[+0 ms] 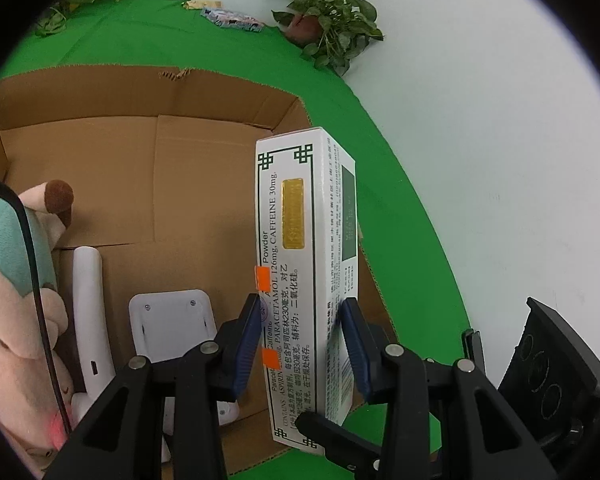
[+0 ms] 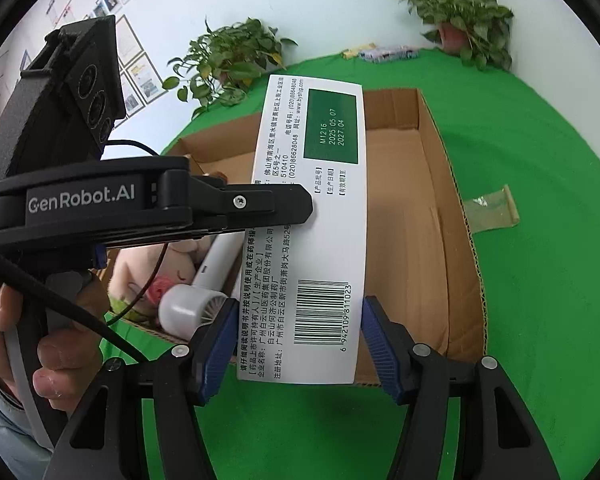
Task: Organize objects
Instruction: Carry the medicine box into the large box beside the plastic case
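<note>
I hold a white medicine box (image 1: pixel 300 264) over the open carton (image 1: pixel 204 184) on the green cloth (image 1: pixel 412 208), both grippers on it at once. The left gripper (image 1: pixel 300 340) clamps the box's narrow sides, its blue pads (image 1: pixel 246 344) pressed flat to the card. The right gripper (image 2: pixel 300 344) brackets the broad face; its pads (image 2: pixel 216 352) sit at the box's two edges, and from the right wrist view they look pressed on, gripping the box across its width.

The box is long, flat and white. One face carries a dark green knot-pattern border, a gold foil label, black English text reading "PARACETAMOL 126mg, CAFFEINE 30mg" and "Powder", and lines of Chinese print. Two orange tabs (image 1: pixel 263 278) sit on its edge. The other broad face shows a green panel with "M1216 2025 05 07 2027.04", a barcode (image 2: pixel 324 312) and more Chinese text.

The box hangs above the carton's right-hand part, its far end reaching towards the carton's back wall. Inside the carton, to the left of the box, lie a plush toy (image 1: pixel 28 288), a white handheld fan (image 2: pixel 196 304) and a white flat device (image 1: pixel 172 324). Behind the carton stand two potted plants (image 2: pixel 460 12), with a small packet (image 1: pixel 232 18) on the cloth between them. A strip of tape (image 2: pixel 492 208) lies on the cloth right of the carton. A hand (image 2: pixel 40 340) grips the left gripper's handle.
</note>
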